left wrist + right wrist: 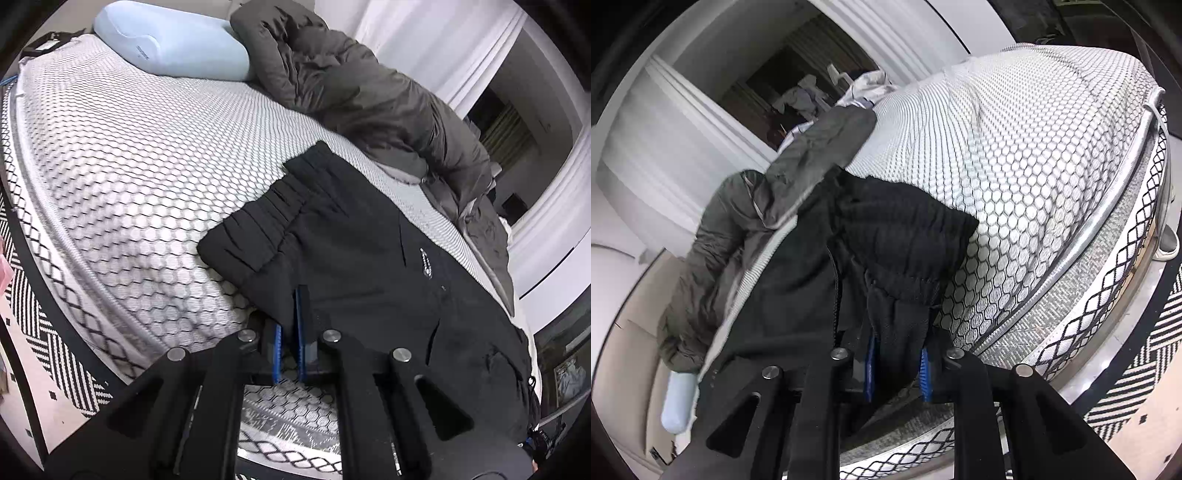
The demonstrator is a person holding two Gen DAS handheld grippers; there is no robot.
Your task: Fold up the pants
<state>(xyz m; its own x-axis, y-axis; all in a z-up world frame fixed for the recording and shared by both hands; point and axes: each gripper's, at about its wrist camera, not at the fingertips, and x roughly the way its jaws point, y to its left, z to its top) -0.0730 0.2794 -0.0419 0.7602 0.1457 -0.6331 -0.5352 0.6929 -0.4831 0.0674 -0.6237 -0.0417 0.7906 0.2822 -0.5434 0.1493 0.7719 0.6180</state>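
Black pants [369, 258] lie on a bed with a white honeycomb-patterned cover [129, 166], the elastic waistband [258, 218] toward the middle of the bed. My left gripper [290, 321] is shut on the near edge of the pants; its blue pads [301, 332] stand close together with fabric over them. In the right wrist view the pants [894, 236] hang bunched from my right gripper [897, 365], which is shut on a thick fold of fabric between its blue pads [925, 376], near the waistband [905, 229].
A light blue pillow [173, 44] lies at the head of the bed. A rumpled dark grey duvet [369, 96] runs along the far side and shows in the right wrist view [768, 192]. A black-and-white patterned rug [55, 332] lies beside the bed. White walls and a doorway stand behind.
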